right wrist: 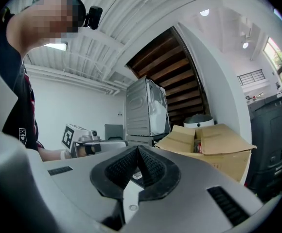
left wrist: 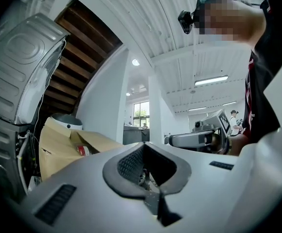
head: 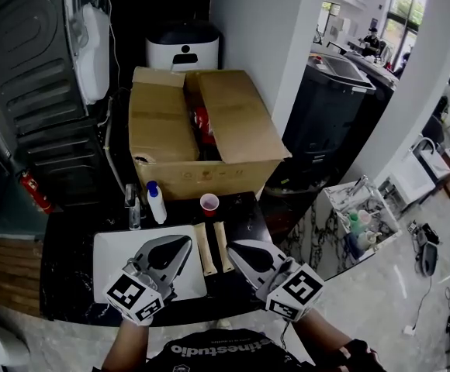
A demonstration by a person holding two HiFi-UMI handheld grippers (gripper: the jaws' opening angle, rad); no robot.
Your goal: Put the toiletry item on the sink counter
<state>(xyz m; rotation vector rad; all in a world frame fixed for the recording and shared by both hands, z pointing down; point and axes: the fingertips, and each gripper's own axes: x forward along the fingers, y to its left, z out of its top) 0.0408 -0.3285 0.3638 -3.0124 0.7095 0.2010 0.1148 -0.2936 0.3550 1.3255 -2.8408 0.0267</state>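
while left gripper (head: 186, 243) and right gripper (head: 233, 246) sit closed, empty, cardboard box (head: 202, 178) holds red item (head: 202, 122)

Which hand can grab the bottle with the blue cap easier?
Probably left: the bottle stands just beyond the left gripper, while the right gripper sits farther over. Both are shut, empty.

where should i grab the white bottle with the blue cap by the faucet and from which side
Grip the white bottle across its straight body, below the blue cap. It stands upright, so level jaws fit. Come from the front right: the faucet crowds its left, while the side toward the red cup looks open.
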